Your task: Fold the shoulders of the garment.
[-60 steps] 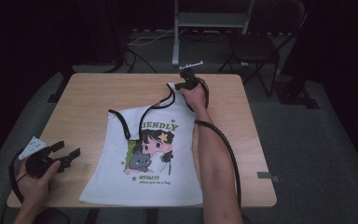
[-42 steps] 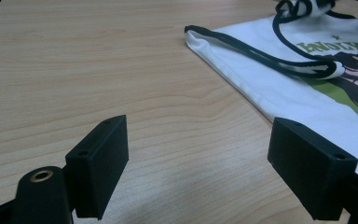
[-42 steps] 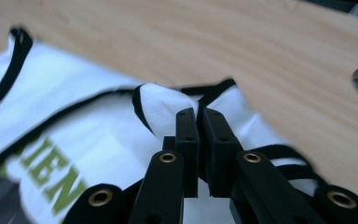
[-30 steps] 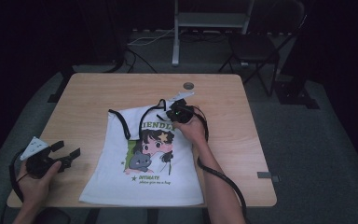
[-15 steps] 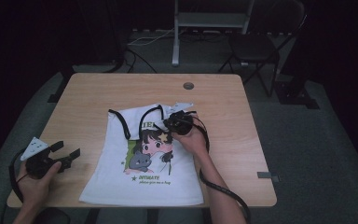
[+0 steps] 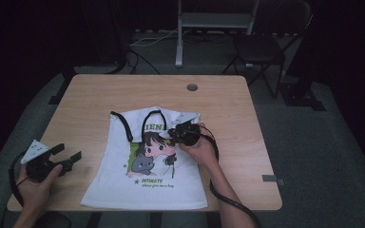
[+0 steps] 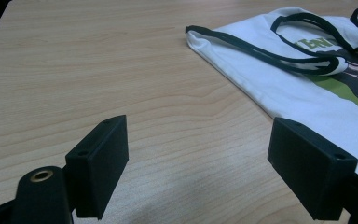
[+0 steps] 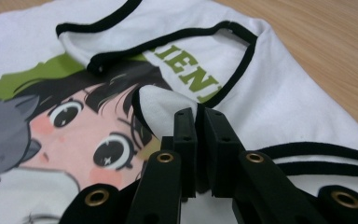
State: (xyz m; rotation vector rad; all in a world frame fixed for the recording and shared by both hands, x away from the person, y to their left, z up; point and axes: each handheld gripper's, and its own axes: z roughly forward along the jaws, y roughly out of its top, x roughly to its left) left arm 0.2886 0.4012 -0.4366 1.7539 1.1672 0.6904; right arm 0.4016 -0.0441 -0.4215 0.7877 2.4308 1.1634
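White shirt [image 8: 279,107] strap pinched in right gripper [image 8: 199,122], folded over print

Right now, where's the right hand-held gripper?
High view: right hand-held gripper sits mid-table over the tank top, shut on its folded-over strap, just right of the cartoon face.

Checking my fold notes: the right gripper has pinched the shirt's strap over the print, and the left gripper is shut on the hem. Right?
Not quite: the left gripper is open, jaws apart above bare table, per the left gripper view. The right gripper does pinch the tank top.
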